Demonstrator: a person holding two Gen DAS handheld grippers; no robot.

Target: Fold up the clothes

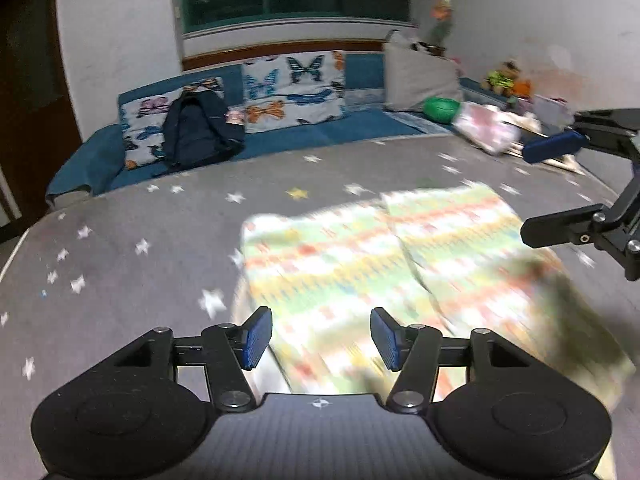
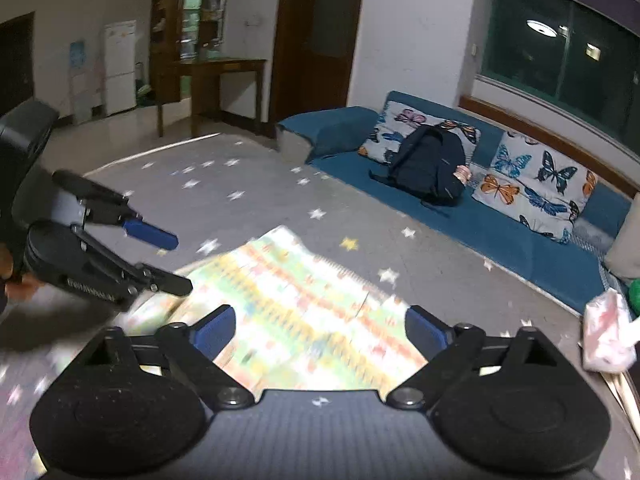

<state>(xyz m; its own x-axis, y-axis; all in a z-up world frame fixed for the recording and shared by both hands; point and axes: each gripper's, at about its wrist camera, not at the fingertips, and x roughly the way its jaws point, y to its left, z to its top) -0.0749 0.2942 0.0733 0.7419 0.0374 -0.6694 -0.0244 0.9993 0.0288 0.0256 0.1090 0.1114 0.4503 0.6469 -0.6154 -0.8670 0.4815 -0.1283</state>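
Note:
A pastel garment (image 1: 384, 256) with green, orange and yellow bands lies spread flat on the grey star mat (image 1: 132, 240); it looks like short trousers with two legs side by side. It also shows in the right wrist view (image 2: 296, 304). My left gripper (image 1: 321, 338) is open and empty, just above the garment's near edge. My right gripper (image 2: 320, 330) is open and empty over the garment's other side. Each gripper shows in the other's view, the right one (image 1: 556, 188) at the right, the left one (image 2: 176, 260) at the left. Both views are motion-blurred.
A low blue sofa (image 1: 280, 136) with butterfly cushions (image 1: 294, 88) and a dark backpack (image 1: 198, 132) runs along the mat's far side. A pink patterned bundle (image 1: 488, 128), a green ball (image 1: 440, 109) and toys sit at the far right. A wooden table (image 2: 216, 80) stands beyond the mat.

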